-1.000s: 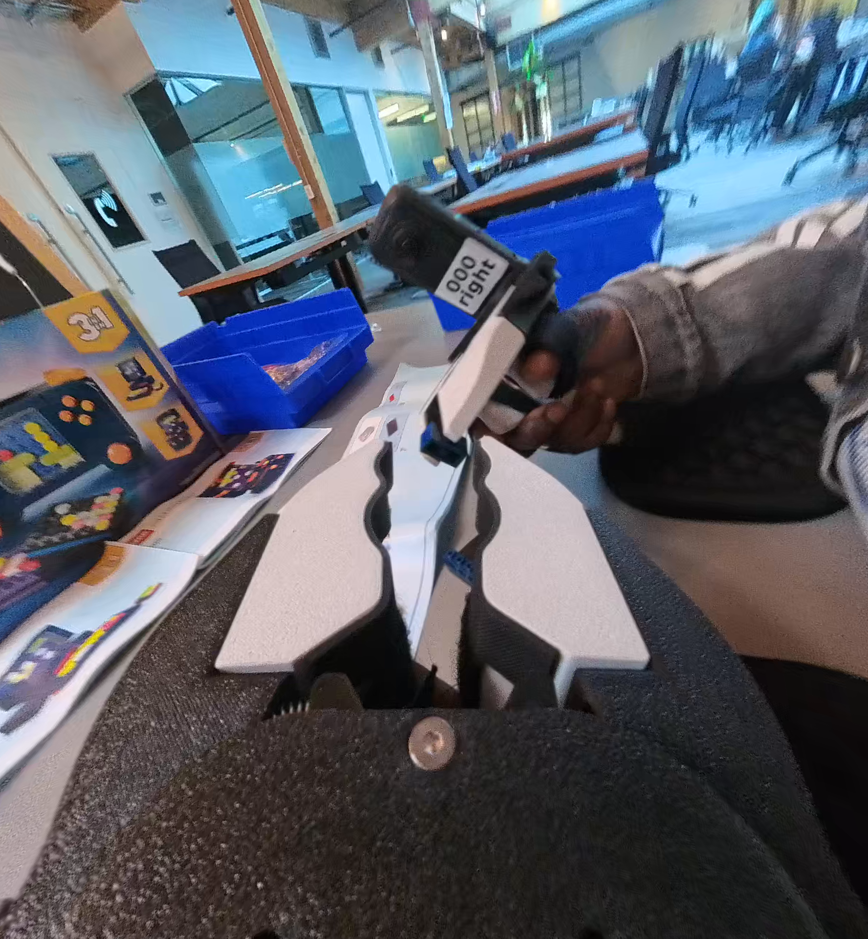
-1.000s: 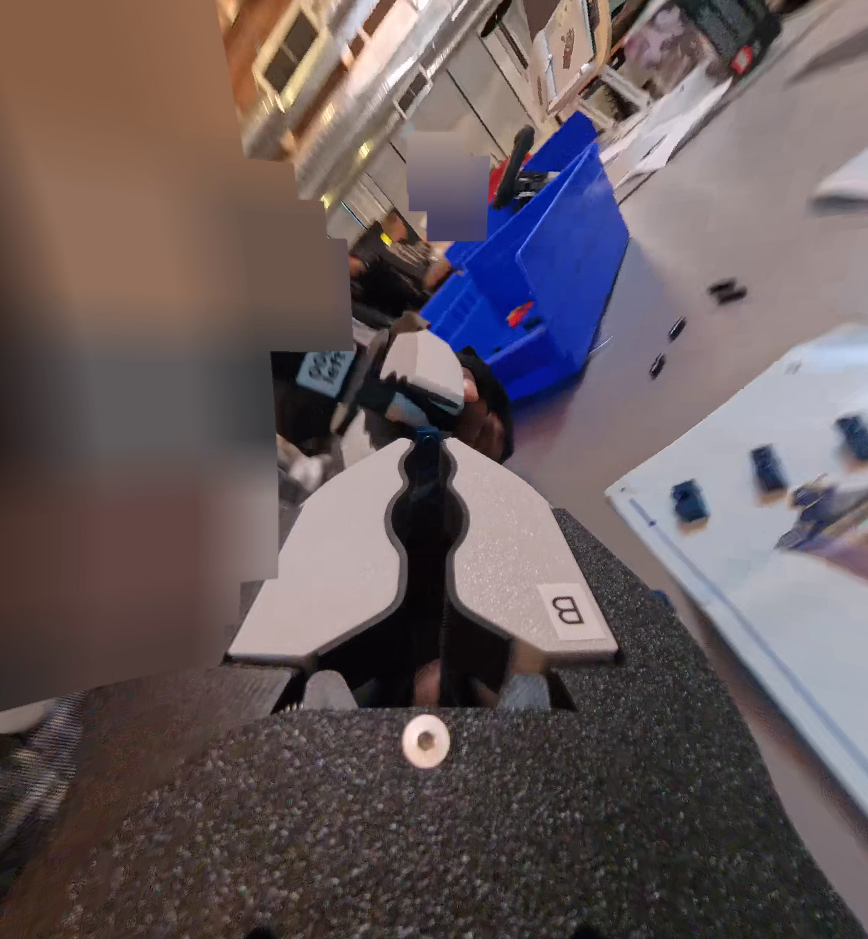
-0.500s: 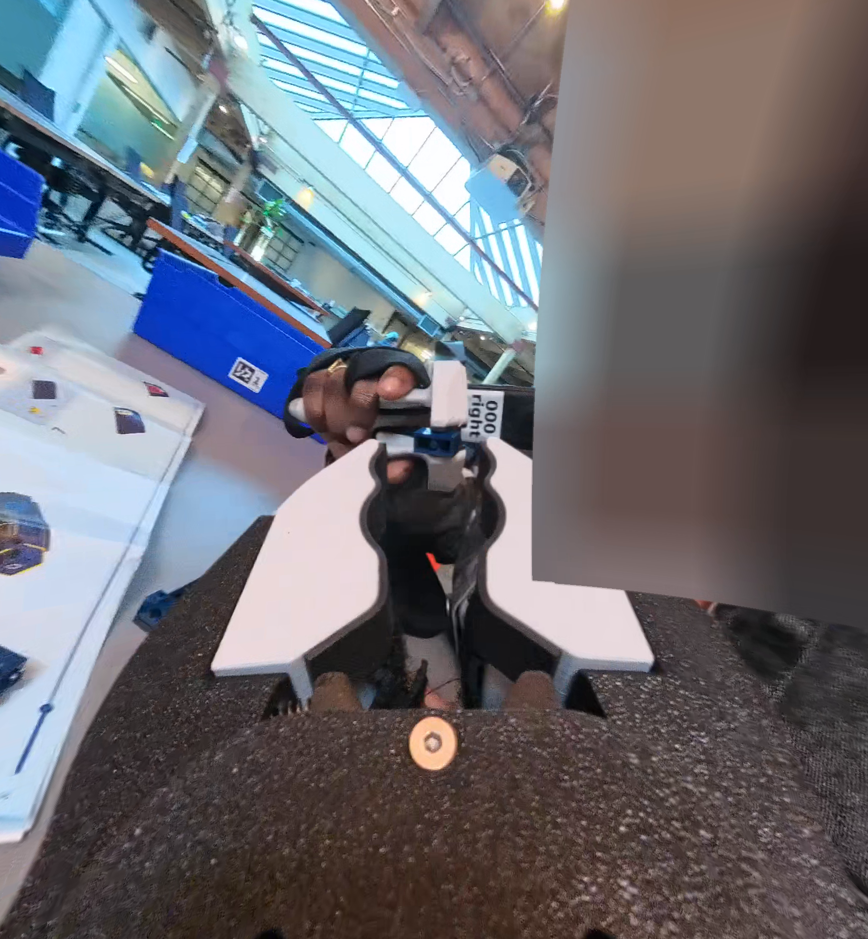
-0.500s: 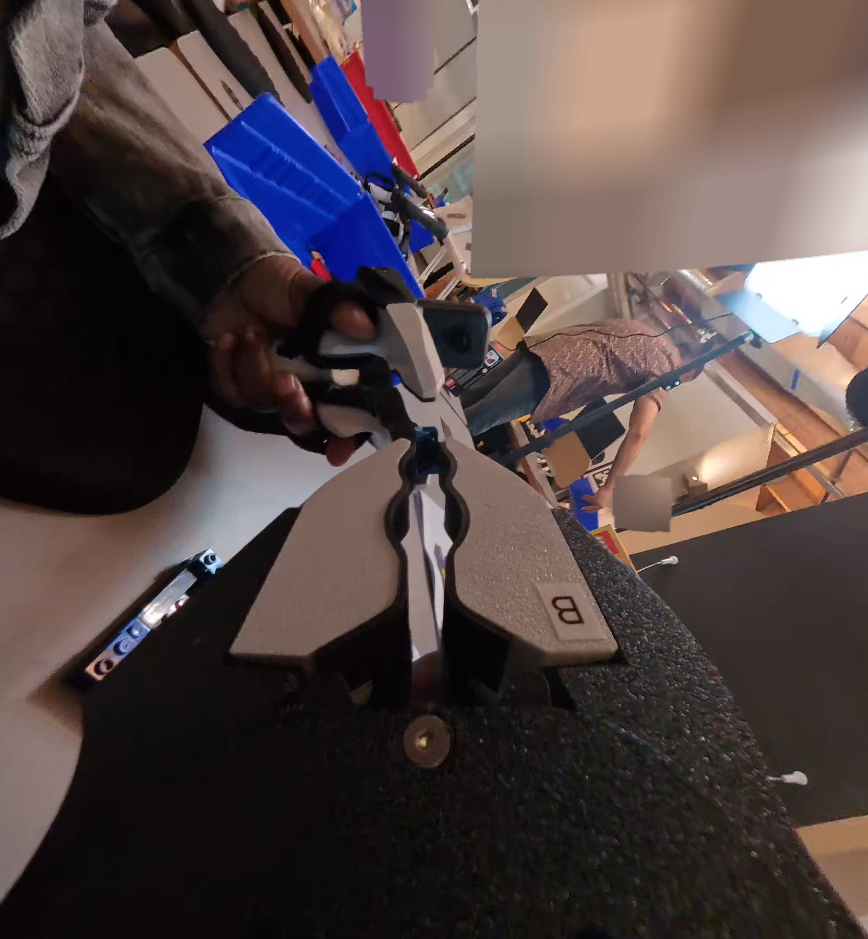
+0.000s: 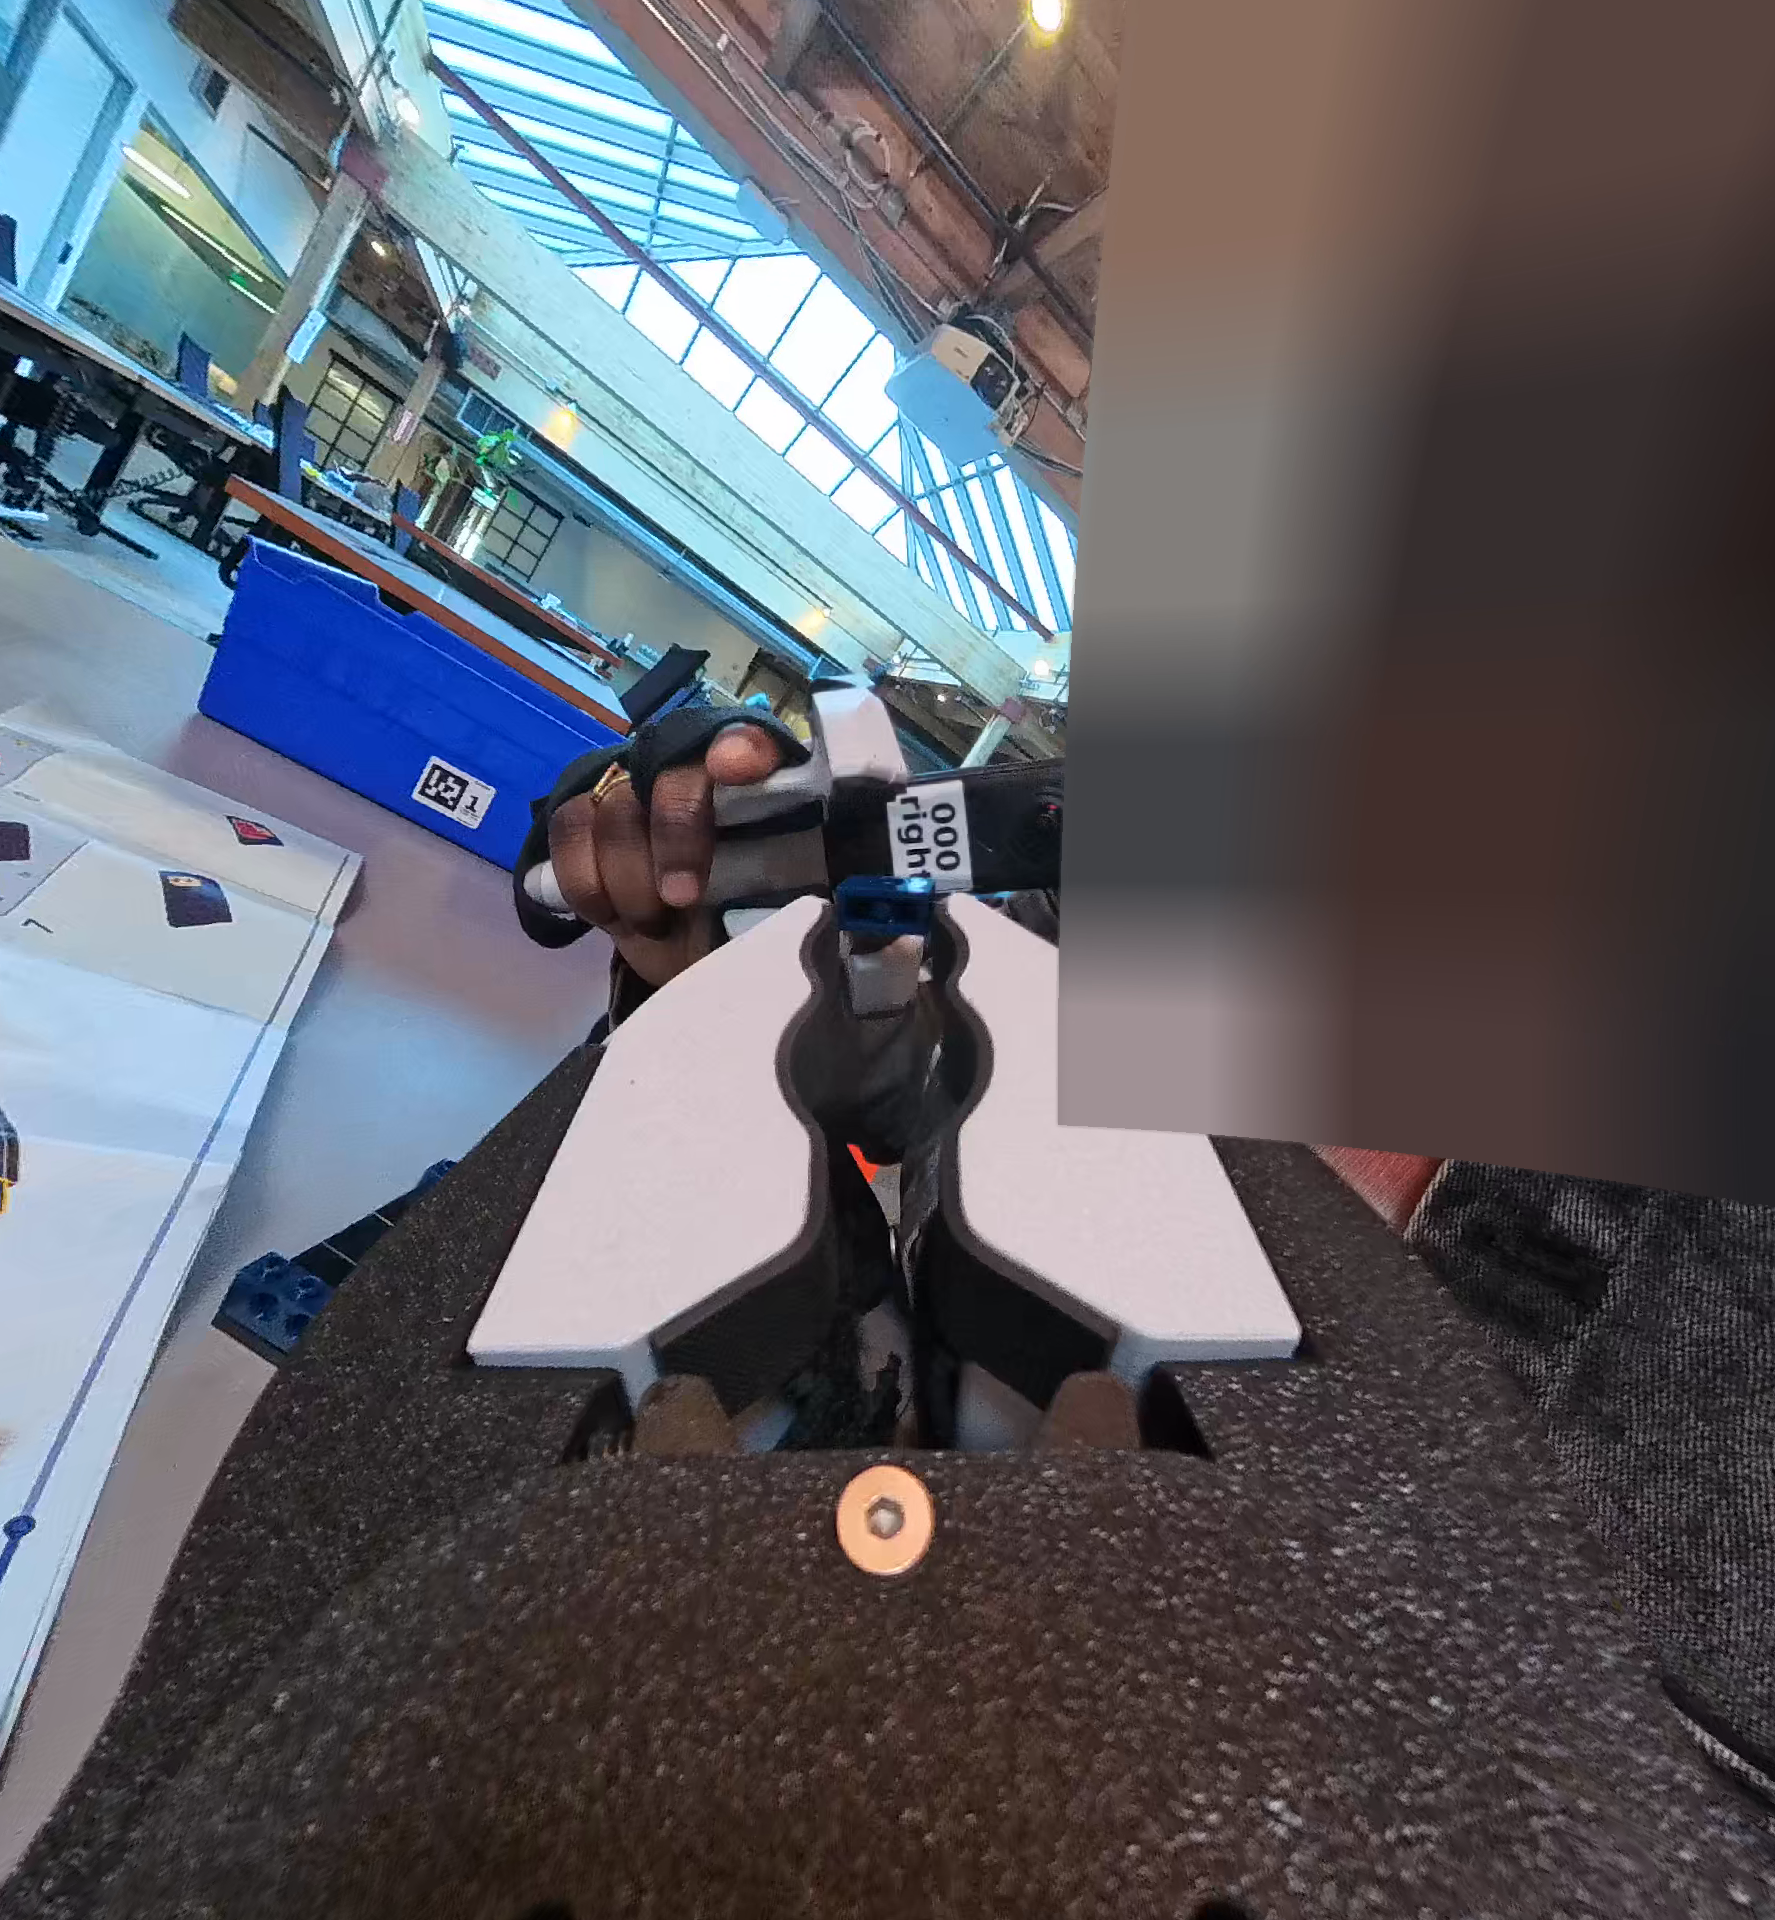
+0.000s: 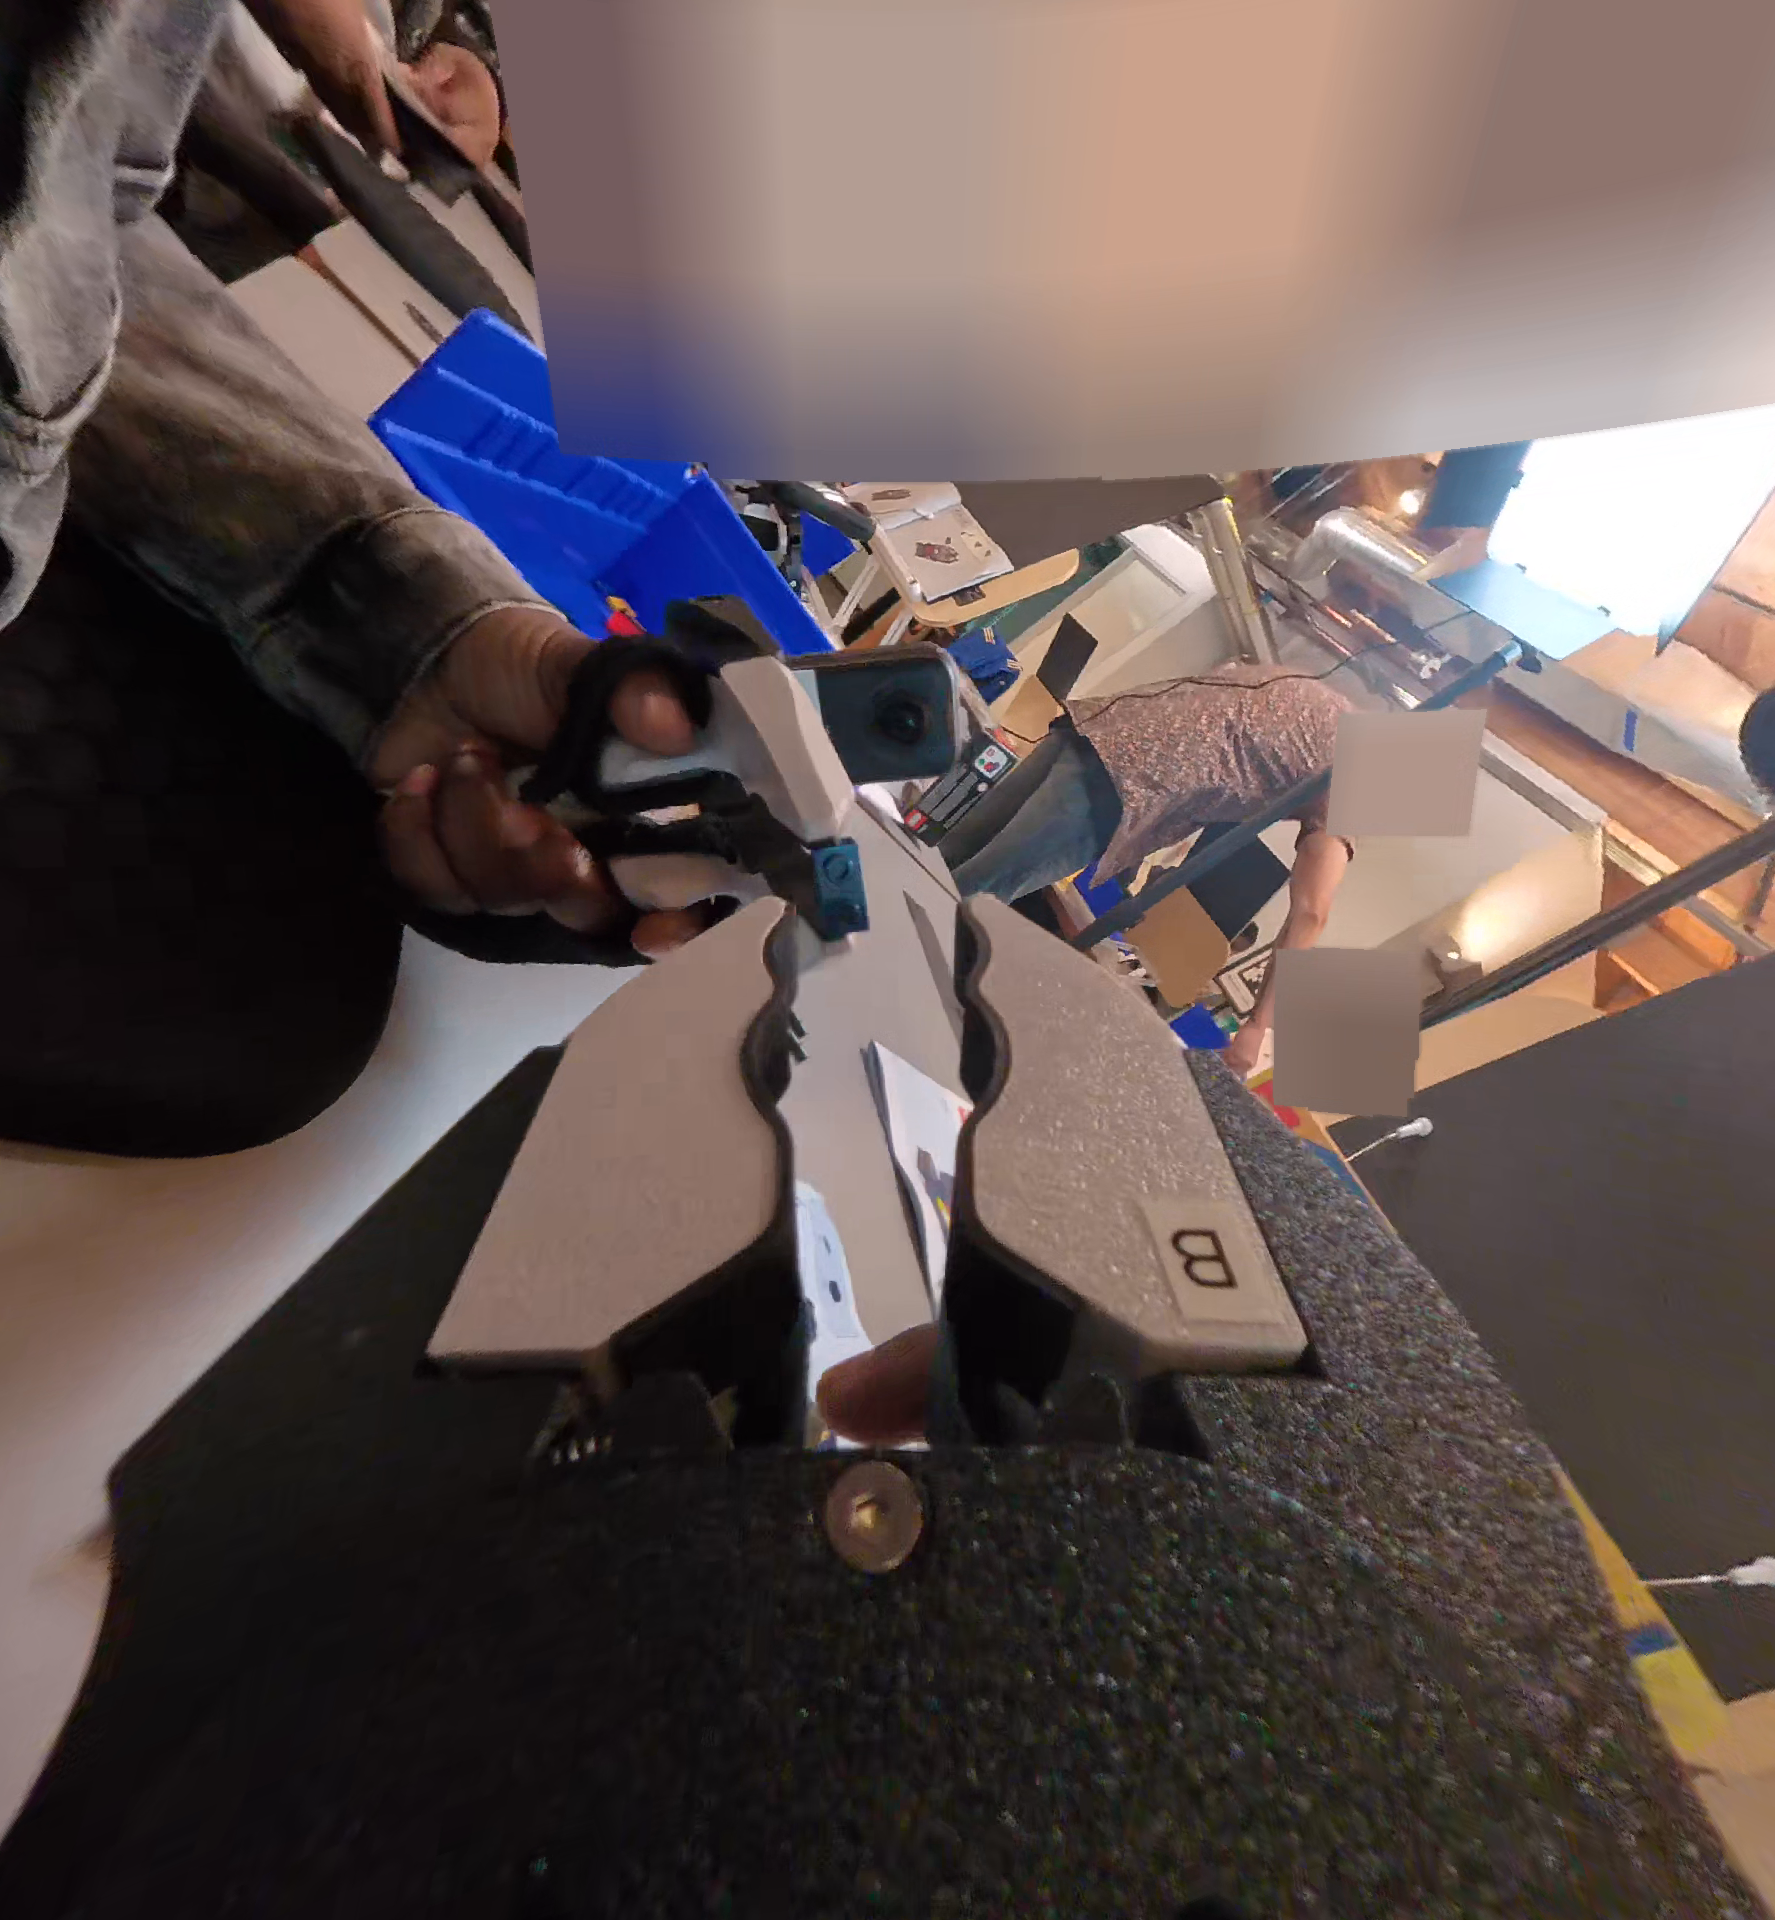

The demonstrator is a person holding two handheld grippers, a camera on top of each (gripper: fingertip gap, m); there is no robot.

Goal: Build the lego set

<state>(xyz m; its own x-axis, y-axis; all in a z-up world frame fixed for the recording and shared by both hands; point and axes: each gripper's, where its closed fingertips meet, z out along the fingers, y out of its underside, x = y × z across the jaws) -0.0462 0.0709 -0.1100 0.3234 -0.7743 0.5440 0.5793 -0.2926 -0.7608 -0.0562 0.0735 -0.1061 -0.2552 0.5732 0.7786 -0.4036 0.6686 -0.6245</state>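
Note:
My left gripper [image 5: 885,910] is shut on a small blue brick [image 5: 884,902], which sits crosswise between its two fingertips. The right wrist view shows the same left gripper [image 6: 823,883] pinching the brick [image 6: 838,879]. My right gripper [image 6: 872,920] is open, with a clear gap between its pads; the brick sits just beyond its left fingertip [image 6: 771,935], and whether it touches it is unclear. In the left wrist view one right finger [image 5: 878,977] shows just below the brick. Both grippers are held up above the table, facing each other.
A white instruction sheet [image 5: 114,935] lies on the grey table [image 5: 395,1039], with a dark blue brick [image 5: 275,1294] beside it. A blue bin [image 5: 374,675] stands behind. More blue bins [image 6: 550,488] and a standing person [image 6: 1195,769] are farther off. My two grippers' fingertips are within a few centimetres of each other.
The right jaws were shut on the blue brick and have opened and let it go. The left jaws have closed on it. Both grippers have stayed close together, tip to tip.

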